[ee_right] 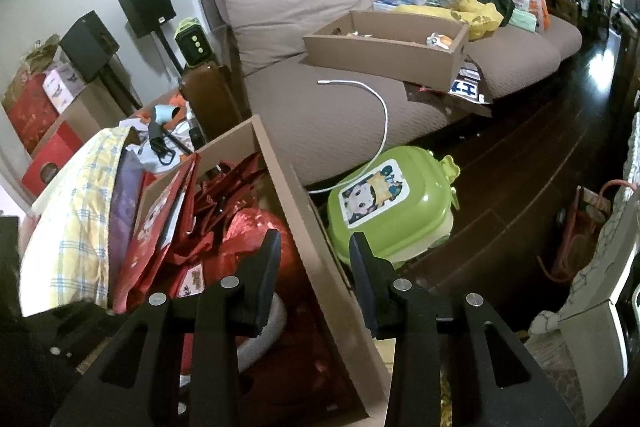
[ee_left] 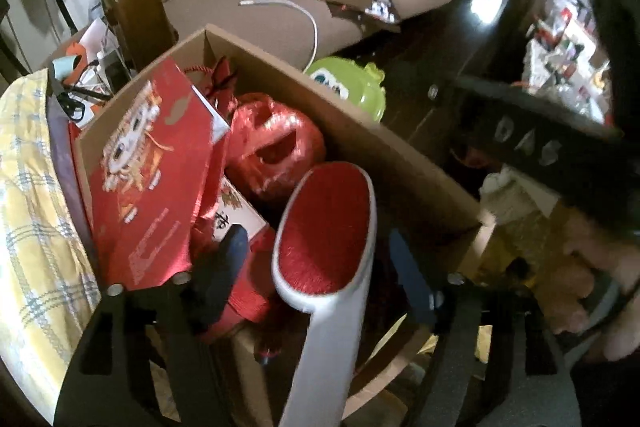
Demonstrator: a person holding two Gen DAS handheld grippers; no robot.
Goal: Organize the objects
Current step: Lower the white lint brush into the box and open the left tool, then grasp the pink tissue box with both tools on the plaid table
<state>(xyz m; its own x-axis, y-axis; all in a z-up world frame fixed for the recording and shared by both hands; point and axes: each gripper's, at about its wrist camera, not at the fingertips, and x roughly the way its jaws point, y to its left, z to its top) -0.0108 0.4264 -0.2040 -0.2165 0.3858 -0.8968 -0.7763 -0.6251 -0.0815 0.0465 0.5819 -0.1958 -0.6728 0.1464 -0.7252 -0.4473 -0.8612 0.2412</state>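
The left gripper [ee_left: 320, 259] is hanging over the open cardboard box [ee_left: 400, 163] with its jaws wide. The lint brush [ee_left: 326, 227], red pad up, is lying between them, and no pad is touching it. It looks like it is being dropped in with the other red things, the gift bag [ee_left: 152, 163] and the shiny red lantern [ee_left: 276, 143].

The right gripper [ee_right: 316, 251] is sitting astride the box's side wall, one finger each side, probably steadying it; I cannot tell if it is squeezing.

The box is getting full. The green toy case [ee_right: 390, 207] is sitting just outside.
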